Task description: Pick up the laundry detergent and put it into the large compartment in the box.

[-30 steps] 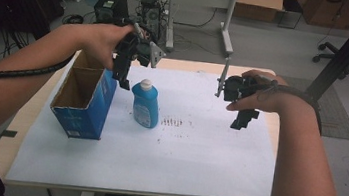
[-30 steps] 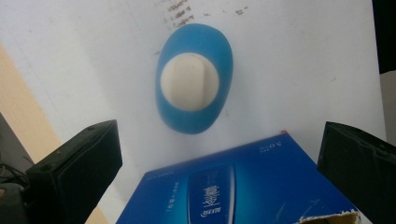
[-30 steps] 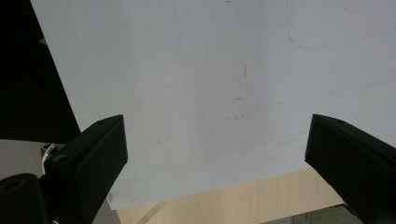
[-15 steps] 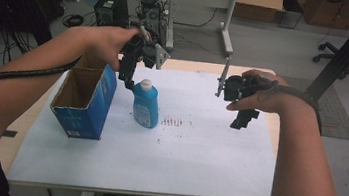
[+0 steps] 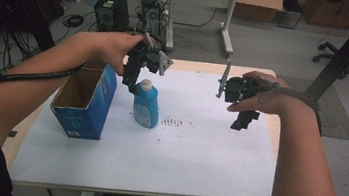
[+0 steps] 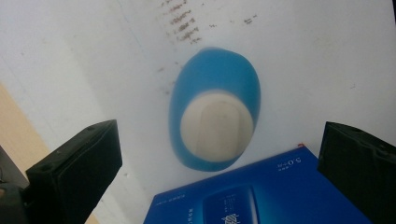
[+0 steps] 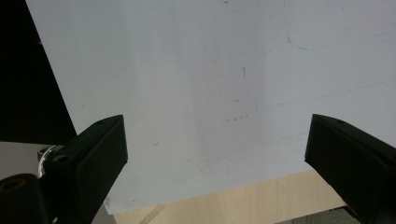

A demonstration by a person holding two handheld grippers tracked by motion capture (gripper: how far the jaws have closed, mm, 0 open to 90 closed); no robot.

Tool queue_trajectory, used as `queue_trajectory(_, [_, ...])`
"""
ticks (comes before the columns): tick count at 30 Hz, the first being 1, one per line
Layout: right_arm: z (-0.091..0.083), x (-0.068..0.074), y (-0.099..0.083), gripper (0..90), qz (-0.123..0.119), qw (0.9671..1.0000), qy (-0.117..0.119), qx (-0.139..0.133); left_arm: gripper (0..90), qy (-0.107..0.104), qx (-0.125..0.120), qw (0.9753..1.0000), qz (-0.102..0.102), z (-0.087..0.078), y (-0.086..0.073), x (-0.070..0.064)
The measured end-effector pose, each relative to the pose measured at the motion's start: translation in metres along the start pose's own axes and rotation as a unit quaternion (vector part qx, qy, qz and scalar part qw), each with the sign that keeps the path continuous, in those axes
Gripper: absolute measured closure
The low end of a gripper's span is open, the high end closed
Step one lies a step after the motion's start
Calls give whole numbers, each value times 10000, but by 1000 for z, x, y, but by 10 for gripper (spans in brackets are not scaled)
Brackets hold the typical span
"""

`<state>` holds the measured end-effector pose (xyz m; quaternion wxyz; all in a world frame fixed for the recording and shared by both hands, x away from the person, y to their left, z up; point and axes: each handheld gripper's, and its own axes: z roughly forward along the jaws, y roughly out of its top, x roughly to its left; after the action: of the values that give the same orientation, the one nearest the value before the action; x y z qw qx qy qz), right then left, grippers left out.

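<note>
**Left gripper above the blue bottle**

The blue bottle (image 5: 145, 105) stands upright on the white sheet (image 5: 154, 161), just beside the open blue box (image 5: 84, 98). The left gripper (image 5: 133, 80) hangs directly over the bottle's white cap (image 6: 217, 126), jaws wide apart. Well right of the bottle, the right gripper (image 5: 241, 121) is wide and holds nothing.

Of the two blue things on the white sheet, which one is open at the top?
The blue cardboard box: its top is open; the blue plastic bottle beside it wears a white cap.
</note>
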<state>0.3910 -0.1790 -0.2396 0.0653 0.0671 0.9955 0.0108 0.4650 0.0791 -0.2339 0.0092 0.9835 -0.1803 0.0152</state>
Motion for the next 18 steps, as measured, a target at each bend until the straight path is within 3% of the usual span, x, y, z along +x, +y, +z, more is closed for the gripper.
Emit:
queue_trajectory(6, [2, 0, -3, 56, 27, 10000, -3, -23, 2, 12, 2, 10000, 65, 10, 4, -2])
queue_trajectory(12, [6, 1, -5, 57, 30, 10000, 15, -12, 2, -94, -91, 9999, 20, 25, 1, -5])
queue_trajectory(18, [6, 1, -4, 57, 8, 10000, 11, -21, 2, -56, -89, 9999, -15, 32, -2, -6])
